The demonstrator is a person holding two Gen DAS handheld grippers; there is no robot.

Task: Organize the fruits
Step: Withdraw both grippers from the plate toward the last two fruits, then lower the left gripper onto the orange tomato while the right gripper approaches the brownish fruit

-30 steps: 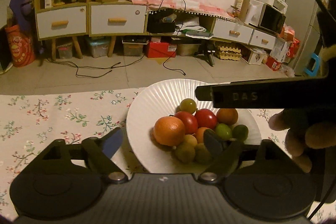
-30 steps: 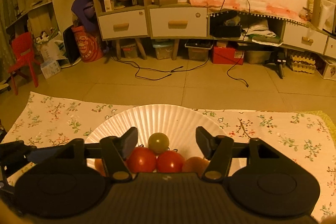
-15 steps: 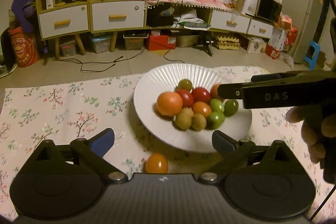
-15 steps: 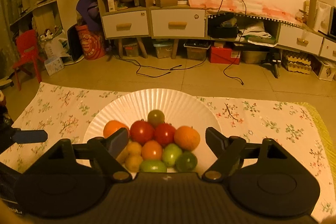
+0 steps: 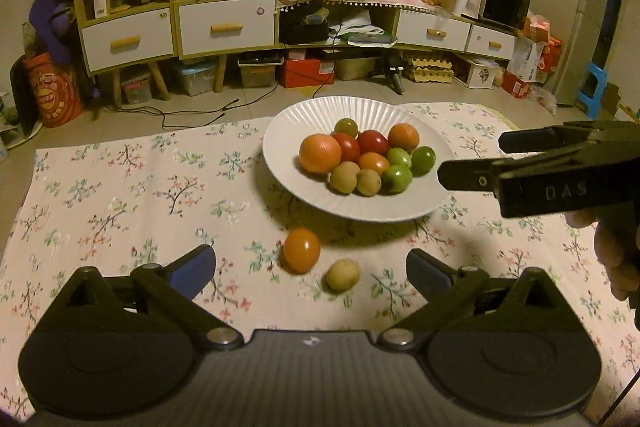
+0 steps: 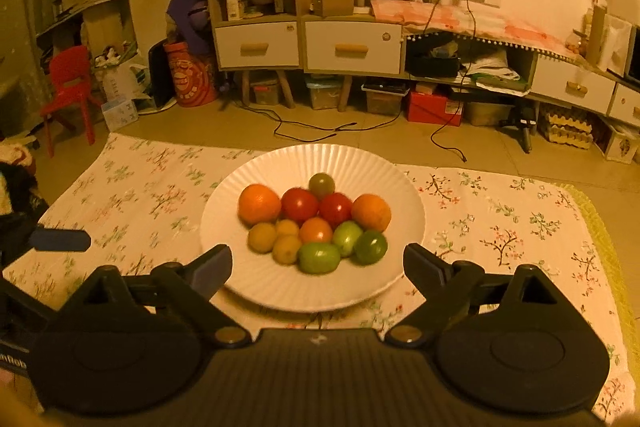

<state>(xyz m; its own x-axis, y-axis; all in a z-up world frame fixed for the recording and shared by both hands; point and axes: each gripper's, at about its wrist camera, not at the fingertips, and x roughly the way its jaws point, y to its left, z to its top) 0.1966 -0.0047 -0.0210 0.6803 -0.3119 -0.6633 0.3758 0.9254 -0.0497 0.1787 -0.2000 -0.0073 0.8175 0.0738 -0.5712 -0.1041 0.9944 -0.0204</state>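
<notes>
A white ribbed plate (image 5: 288, 123) on the floral cloth holds a pile of fruit: an orange (image 5: 320, 153), red tomatoes (image 5: 372, 142), green fruits (image 5: 396, 178) and small brown ones (image 5: 343, 177). Off the plate, an orange tomato (image 5: 302, 250) and a small brown fruit (image 5: 342, 275) lie on the cloth just ahead of my left gripper (image 5: 310, 265), which is open and touches neither. My right gripper (image 6: 318, 263) hovers at the near rim of the plate (image 6: 248, 291), its jaws opening with no fruit gripped. It also shows in the left wrist view as the right gripper (image 5: 492, 159).
The floral cloth (image 5: 120, 195) covers the floor around the plate. Beyond it lie cables, low drawer cabinets (image 5: 224, 27) and storage boxes. A red chair (image 6: 72, 87) stands far left. A hand (image 5: 616, 259) holds the right gripper at the right edge.
Both grippers drew back from the plate and their jaws widened. The orange tomato and a small brown fruit came into view on the cloth in front of the plate.
</notes>
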